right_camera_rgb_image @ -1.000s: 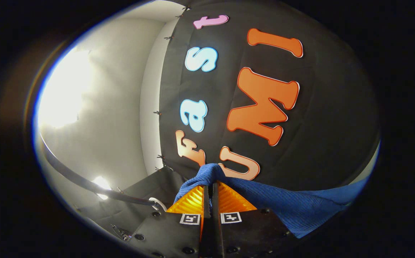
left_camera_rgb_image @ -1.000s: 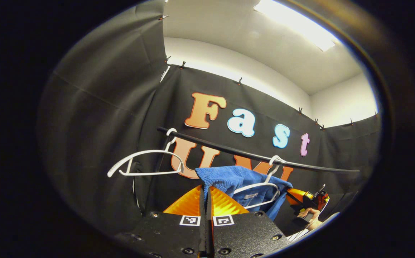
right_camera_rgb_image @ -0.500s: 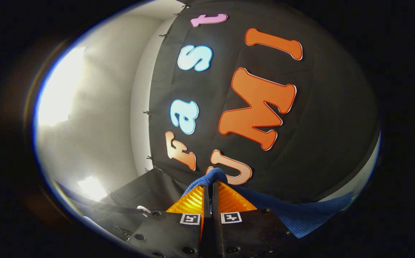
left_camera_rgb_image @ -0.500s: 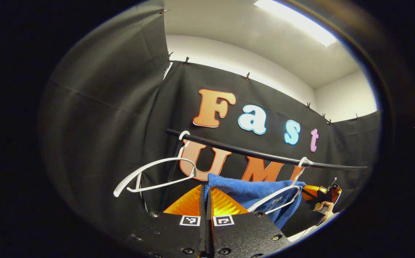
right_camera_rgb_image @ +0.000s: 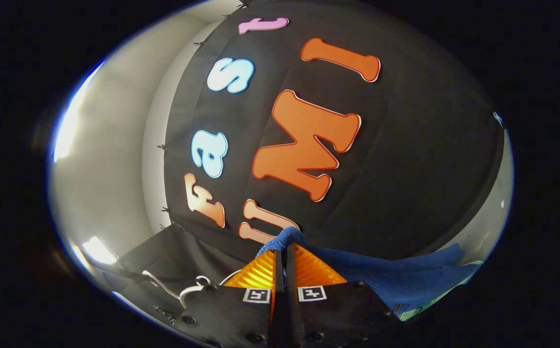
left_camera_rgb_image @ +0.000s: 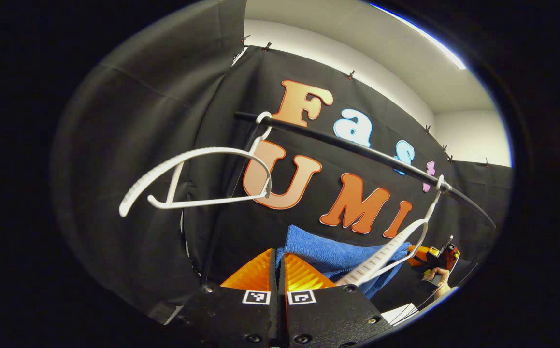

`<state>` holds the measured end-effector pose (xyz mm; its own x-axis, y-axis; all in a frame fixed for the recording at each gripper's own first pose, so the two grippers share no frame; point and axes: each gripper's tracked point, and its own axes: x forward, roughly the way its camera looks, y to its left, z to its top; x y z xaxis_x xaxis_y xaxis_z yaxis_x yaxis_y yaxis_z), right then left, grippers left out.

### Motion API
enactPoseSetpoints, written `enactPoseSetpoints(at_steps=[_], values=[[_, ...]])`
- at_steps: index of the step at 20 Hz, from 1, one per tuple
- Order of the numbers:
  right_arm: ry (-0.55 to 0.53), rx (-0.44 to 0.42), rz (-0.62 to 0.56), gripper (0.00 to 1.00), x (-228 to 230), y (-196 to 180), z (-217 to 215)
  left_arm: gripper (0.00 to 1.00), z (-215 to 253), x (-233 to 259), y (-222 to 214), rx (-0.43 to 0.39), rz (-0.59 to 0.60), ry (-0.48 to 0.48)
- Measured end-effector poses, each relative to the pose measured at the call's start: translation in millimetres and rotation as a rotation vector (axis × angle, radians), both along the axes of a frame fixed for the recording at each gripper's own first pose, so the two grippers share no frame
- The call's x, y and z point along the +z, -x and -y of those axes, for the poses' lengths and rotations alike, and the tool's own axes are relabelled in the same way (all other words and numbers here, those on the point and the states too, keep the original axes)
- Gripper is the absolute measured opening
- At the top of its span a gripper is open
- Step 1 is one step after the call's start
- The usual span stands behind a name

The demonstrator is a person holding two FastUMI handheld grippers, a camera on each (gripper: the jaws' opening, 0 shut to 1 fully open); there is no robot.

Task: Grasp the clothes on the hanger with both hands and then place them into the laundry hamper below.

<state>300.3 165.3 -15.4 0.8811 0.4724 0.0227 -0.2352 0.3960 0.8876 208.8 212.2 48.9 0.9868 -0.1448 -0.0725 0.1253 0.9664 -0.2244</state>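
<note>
Both tools (left_camera_rgb_image: pixel 278 256) (right_camera_rgb_image: pixel 282 253) clamped on blue garment (left_camera_rgb_image: pixel 328 251), below hanger (left_camera_rgb_image: pixel 395 246).

The left gripper view is looking forward and upward along its own fingers (left_camera_rgb_image: pixel 277 263), facing the booth wall's black cloth (left_camera_rgb_image: pixel 130 125), with the rail (left_camera_rgb_image: pixel 357 150) crossing overhead and two white hangers (left_camera_rgb_image: pixel 197 179) hanging close in front. At its lower right edge it is catching the other gripper (left_camera_rgb_image: pixel 432 255) farther off. The right gripper view is riding rolled sideways and tilted up, facing the same cloth (right_camera_rgb_image: pixel 405 159) from close by. Both views are sharing the cloth, the blue garment (left_camera_rgb_image: pixel 328 249) (right_camera_rgb_image: pixel 386 275) pinched right at the lens, and a white hanger (right_camera_rgb_image: pixel 183 292).
</note>
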Motion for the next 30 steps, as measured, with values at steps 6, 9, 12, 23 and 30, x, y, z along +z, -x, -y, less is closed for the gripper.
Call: enactPoseSetpoints(at_steps=[6,9,12,23,30], values=[[0.063,-0.024,-0.069,0.07,-43,9,10,0.0,4,-42,3,0.003,-0.073,-0.045],[0.106,-0.026,-0.103,0.07,-64,19,15,0.0,5,-58,4,0.004,-0.1,-0.057],[0.153,-0.027,-0.115,0.07,-80,32,20,0.0,6,-75,11,0.007,-0.127,-0.068],[0.3,0.027,-0.155,0.07,-127,87,24,0.0,43,-138,35,-0.024,-0.245,-0.084],[0.389,0.085,-0.165,0.07,-154,119,-9,0.0,110,-167,42,-0.125,-0.266,-0.128]])
